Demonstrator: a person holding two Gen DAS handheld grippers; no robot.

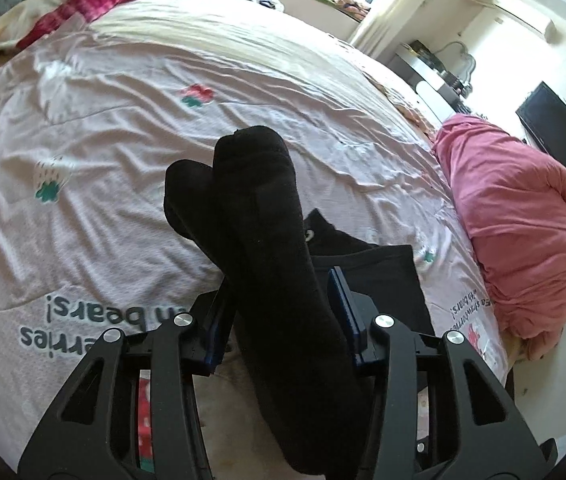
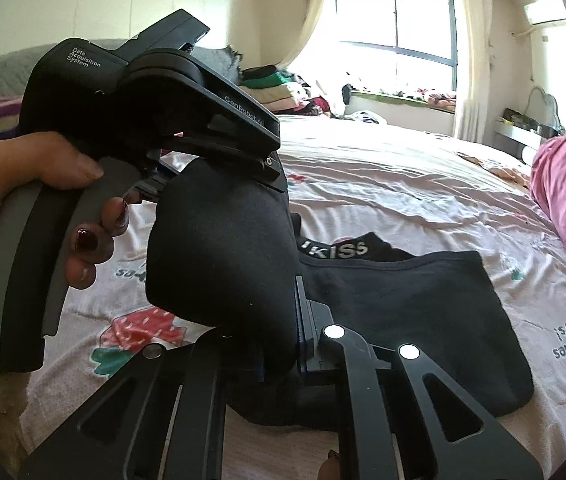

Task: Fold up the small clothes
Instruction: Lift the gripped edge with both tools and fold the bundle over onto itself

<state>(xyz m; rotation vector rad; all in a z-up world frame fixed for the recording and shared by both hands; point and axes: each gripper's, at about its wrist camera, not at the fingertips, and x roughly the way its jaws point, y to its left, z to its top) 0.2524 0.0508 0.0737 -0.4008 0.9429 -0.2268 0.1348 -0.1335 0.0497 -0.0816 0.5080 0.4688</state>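
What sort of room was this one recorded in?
Most likely a home bedroom: a bed with a printed sheet, a pink quilt bundled at its edge, and clothes piled by the window.

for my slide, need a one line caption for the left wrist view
Left tongs holding a pair of black socks above a strawberry-print bedsheet, pink quilt bundled alongside.

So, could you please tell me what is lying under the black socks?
Under the black socks lies a folded black garment on the bedsheet; the part directly beneath them is hidden.
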